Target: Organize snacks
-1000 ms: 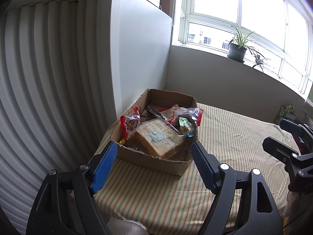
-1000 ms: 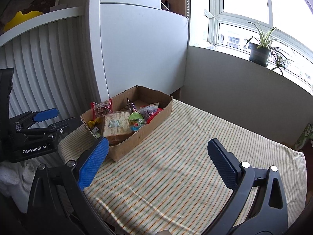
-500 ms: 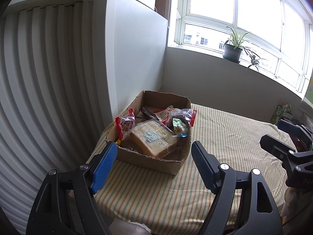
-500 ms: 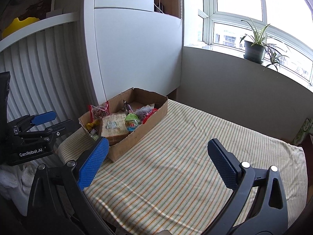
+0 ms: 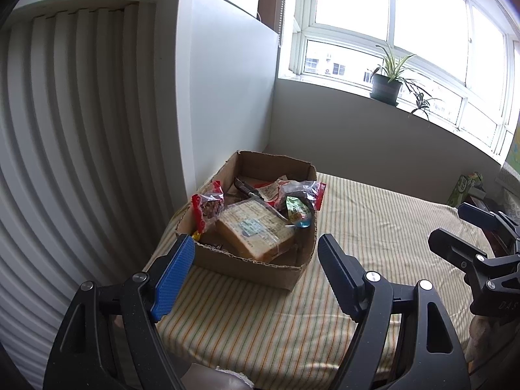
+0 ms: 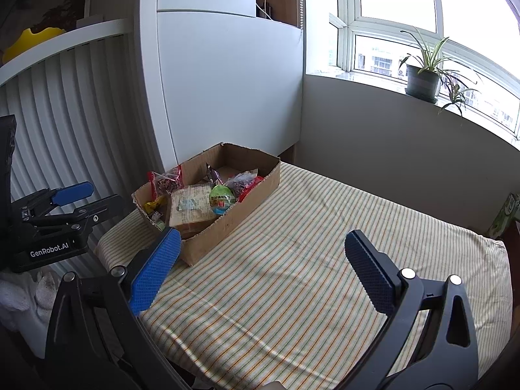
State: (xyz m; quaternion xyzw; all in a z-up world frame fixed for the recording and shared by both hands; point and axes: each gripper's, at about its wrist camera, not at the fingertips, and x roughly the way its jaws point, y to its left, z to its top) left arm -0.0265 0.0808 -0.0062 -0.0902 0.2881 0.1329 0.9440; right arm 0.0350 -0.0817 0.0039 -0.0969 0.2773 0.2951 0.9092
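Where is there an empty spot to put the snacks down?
The striped cloth is bare from the cardboard box across to the wall under the window, and in front of the box too. Inside the box it is crowded: the bread pack and bags fill it.

Your snacks sit piled in an open cardboard box (image 5: 260,268) at the bed's (image 6: 308,279) corner by the wall. A wrapped bread loaf (image 5: 255,229) lies tilted in front, a green pouch (image 5: 297,214) beside it, and red-edged clear bags (image 5: 208,203) around.
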